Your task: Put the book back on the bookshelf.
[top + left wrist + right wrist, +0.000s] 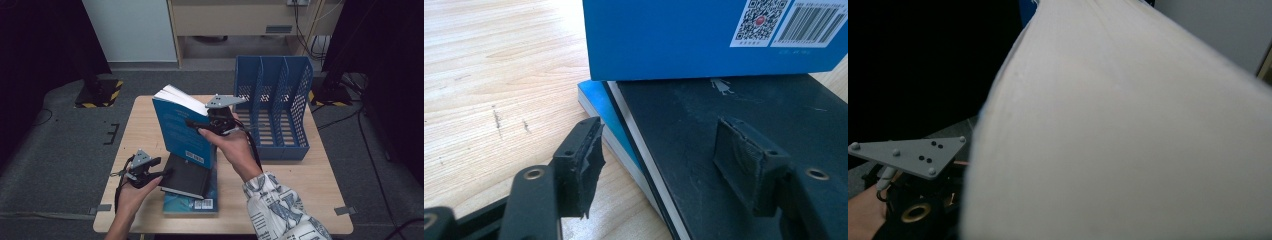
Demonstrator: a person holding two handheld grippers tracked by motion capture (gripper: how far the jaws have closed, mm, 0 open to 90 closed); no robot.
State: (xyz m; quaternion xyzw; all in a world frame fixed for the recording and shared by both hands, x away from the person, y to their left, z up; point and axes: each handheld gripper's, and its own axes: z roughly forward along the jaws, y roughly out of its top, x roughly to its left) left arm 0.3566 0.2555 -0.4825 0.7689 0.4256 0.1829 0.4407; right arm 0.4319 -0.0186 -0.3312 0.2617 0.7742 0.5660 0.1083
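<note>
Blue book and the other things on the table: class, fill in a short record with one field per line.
held book: blue book, upright, gripped by the right gripper
stack: black book lying on another blue book
left gripper: open, jaws either side of the black book's edge
file rack: blue, at the table's right
table: light wood

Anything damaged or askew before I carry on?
Yes. In the left gripper view, the pad on the left gripper's left-hand finger is torn, its edge ragged and peeling. The black book also sits skewed on the blue book beneath it.
</note>
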